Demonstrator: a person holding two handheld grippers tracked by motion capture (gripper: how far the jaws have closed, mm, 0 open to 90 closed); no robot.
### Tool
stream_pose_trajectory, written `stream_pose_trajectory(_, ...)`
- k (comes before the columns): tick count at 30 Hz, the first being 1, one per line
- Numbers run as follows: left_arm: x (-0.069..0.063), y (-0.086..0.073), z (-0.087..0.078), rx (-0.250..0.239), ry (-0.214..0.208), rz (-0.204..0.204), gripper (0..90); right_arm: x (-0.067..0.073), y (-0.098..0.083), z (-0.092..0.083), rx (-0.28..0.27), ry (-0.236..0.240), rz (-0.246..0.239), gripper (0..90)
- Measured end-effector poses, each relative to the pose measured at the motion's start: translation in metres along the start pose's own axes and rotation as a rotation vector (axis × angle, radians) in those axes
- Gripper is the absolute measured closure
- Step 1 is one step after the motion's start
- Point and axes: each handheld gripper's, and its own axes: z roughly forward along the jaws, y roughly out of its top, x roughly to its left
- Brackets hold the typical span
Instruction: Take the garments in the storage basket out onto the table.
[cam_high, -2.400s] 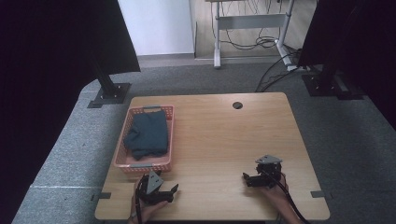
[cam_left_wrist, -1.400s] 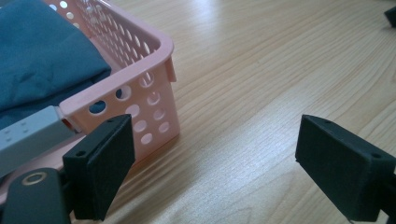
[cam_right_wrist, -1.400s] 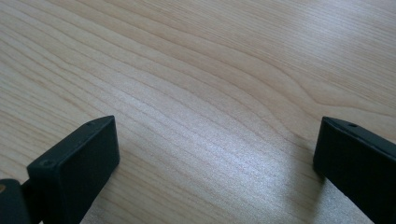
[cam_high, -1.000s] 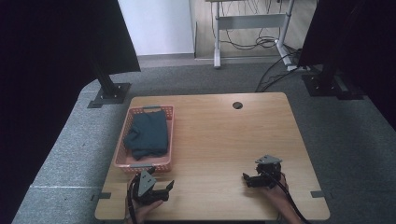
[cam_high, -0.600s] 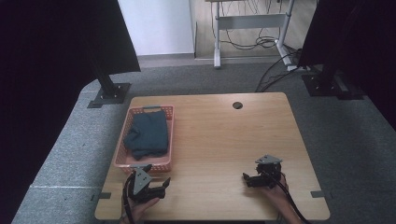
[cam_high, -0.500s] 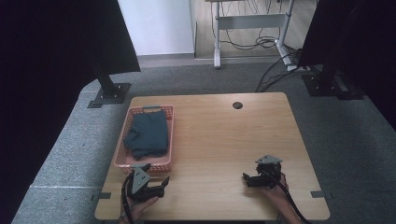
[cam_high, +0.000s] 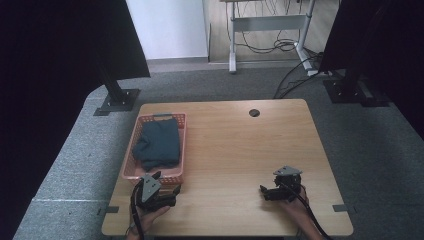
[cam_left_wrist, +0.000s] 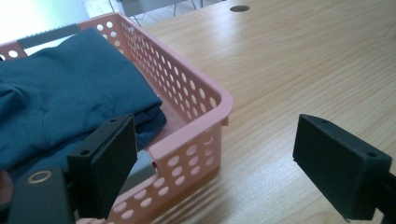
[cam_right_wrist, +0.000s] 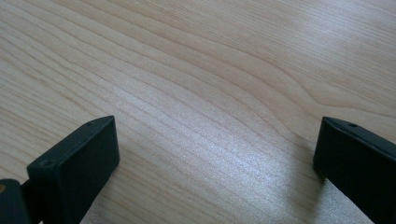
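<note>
Left gripper view: the pink perforated plastic basket (cam_left_wrist: 187, 100) on the wooden surface (cam_left_wrist: 299, 70) holds a folded dark blue cloth (cam_left_wrist: 60, 98). The left gripper (cam_left_wrist: 229, 163) has its fingers wide astride the basket's near corner; the right gripper (cam_high: 277, 190) rests on bare wood, fingers wide.

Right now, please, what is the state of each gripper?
Left gripper: open, holding nothing, jaws either side of the pink basket's near corner.
Right gripper: open, holding nothing, over the bare table.
</note>
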Motion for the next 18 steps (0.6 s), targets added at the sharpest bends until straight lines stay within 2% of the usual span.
stream_pose_trajectory(7,0.001,0.007,0.003,0.004,0.014,0.023,13.4,0.0,0.0,0.0,0.0,-0.002,0.001,0.0)
stream_pose_trajectory(18,0.013,0.009,0.007,0.016,0.04,0.01,13.5,0.0,0.0,0.0,0.0,-0.002,0.001,0.0)
